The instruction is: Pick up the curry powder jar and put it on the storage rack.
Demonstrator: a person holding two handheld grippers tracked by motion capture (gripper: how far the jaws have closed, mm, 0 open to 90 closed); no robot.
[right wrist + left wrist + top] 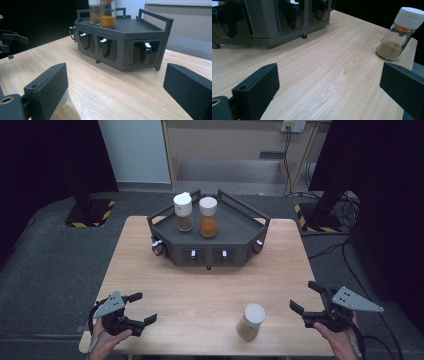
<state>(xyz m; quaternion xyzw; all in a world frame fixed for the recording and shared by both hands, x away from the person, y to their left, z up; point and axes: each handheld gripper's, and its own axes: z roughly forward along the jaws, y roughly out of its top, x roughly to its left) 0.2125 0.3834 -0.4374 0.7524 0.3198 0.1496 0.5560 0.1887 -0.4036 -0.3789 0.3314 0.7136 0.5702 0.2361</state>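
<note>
The spice jar (251, 321) with the white cap and tan powder stands upright on the wooden table (200, 285), near the front edge at about five o'clock from the table's middle, its long axis vertical. The right gripper (303, 298) is the nearer one: the jar lies at its nine o'clock in the high view, close by but apart, and in the right gripper view the glass peeks out just behind the left jaw, off the line between the jaws. Those jaws stand wide apart with nothing between them, pointing across the table toward the left. The left gripper (142, 307) rests at seven o'clock, well apart from the jar, jaws also spread and empty. Farther back, at twelve o'clock, the dark rack (240, 222) carries two other jars (196, 216).
</note>
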